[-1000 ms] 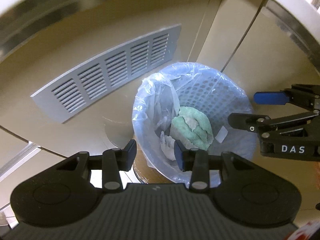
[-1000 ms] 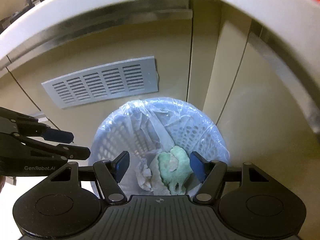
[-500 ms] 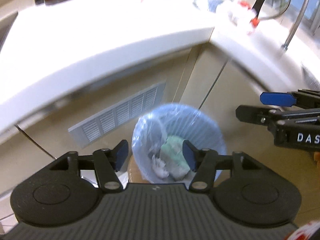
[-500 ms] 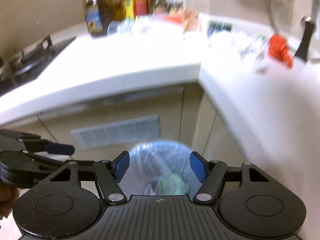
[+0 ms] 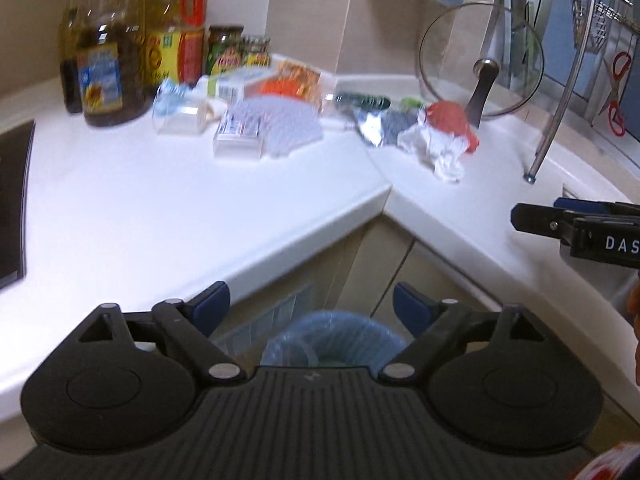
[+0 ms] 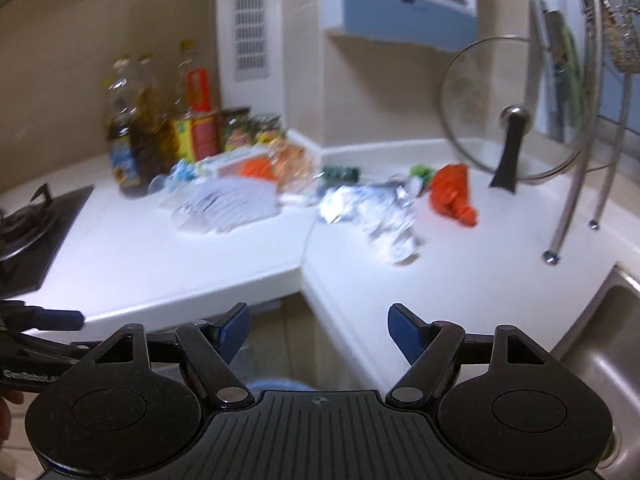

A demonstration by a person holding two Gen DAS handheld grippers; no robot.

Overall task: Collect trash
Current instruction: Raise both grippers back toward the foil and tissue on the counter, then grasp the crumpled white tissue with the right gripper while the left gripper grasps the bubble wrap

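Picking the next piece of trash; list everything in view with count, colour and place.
crumpled paper: one, white, counter right of the corner
red wrapper: one, behind the paper
foil wrapper: one, silver, left of the paper
clear plastic boxes: several, mid-counter
oil bottles: about three, amber, back left
glass lid: one, propped against the wall
bin: one, blue-lined, below the counter
left gripper: jaws opening, empty
right gripper: jaws opening, empty
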